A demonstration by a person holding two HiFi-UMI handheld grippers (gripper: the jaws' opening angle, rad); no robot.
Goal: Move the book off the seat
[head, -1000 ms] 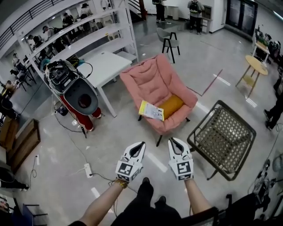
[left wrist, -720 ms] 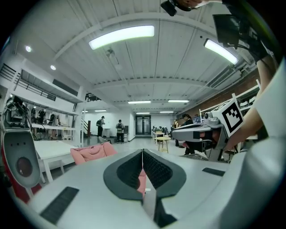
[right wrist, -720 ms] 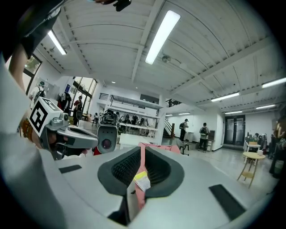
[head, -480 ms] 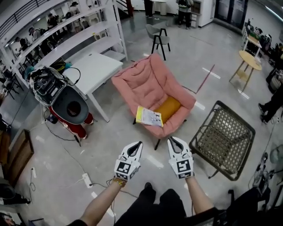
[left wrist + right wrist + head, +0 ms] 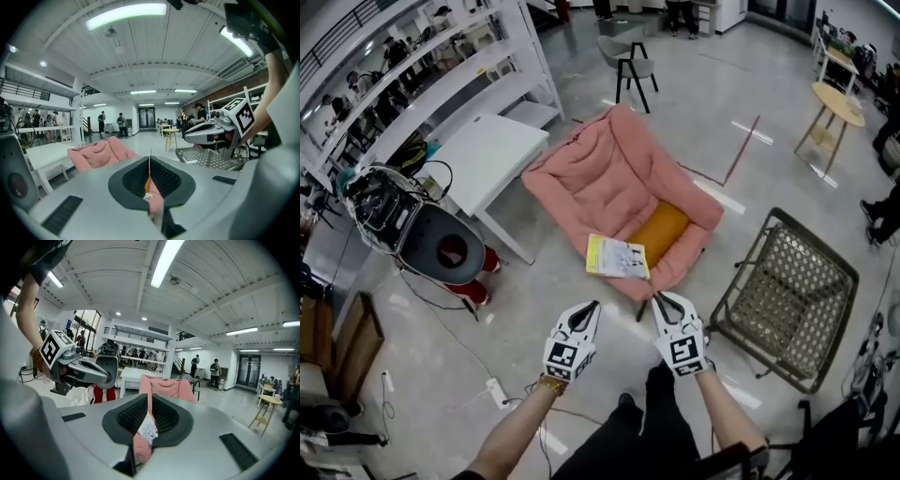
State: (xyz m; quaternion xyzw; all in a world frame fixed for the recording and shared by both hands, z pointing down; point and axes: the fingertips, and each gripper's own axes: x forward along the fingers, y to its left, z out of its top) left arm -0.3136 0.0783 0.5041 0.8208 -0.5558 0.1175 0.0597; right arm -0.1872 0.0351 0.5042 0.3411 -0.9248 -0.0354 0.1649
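A yellow-and-white book [image 5: 617,257] lies flat on the front of the seat of a pink cushioned chair [image 5: 609,178], beside an orange cushion [image 5: 662,230]. My left gripper [image 5: 593,307] and right gripper [image 5: 662,299] are held side by side just short of the chair's front edge, both shut and empty. In the left gripper view the shut left gripper [image 5: 150,160] points at the pink chair [image 5: 96,154]. In the right gripper view the shut right gripper [image 5: 150,398] points at the chair [image 5: 166,385], and the book [image 5: 149,430] shows below the tips.
A woven metal-framed chair [image 5: 787,295] stands to the right. To the left are a white table [image 5: 487,155], a grey-and-red machine [image 5: 431,246] and white shelving [image 5: 441,66]. A power strip [image 5: 499,394] with cables lies on the floor. People stand far back.
Both grippers have moved forward and down towards the pink chair, still shut. The chair and book now sit closer to them in the head view.
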